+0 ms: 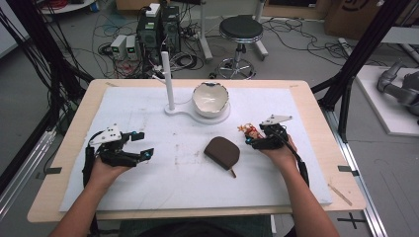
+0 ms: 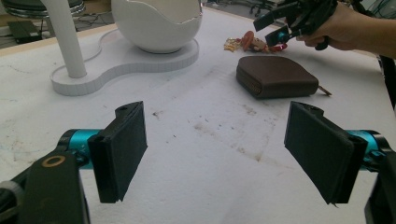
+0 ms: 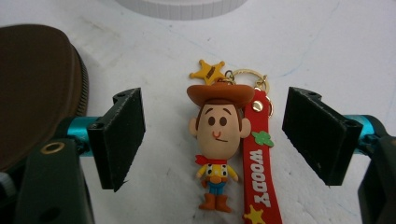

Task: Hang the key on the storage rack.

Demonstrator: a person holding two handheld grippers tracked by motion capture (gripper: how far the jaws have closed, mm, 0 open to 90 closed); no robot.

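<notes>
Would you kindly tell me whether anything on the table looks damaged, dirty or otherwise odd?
The white egg-shaped bowl on the white stand has a jagged, broken-looking rim, perhaps by design. Brownish stains mark the white table mat near the brown zipped pouch. Nothing else stands out.

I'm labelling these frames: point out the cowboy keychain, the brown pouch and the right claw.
cowboy keychain (image 3: 217, 135), right gripper view, on the figure's face.
brown pouch (image 1: 223, 151), high view, middle of its top.
right claw (image 3: 212, 137), right gripper view, midway between its fingertips.

Pouch (image 1: 223, 152) mid-mat; bare mat (image 1: 163, 173) around; egg stand (image 1: 197, 112) blocks rear centre.
</notes>
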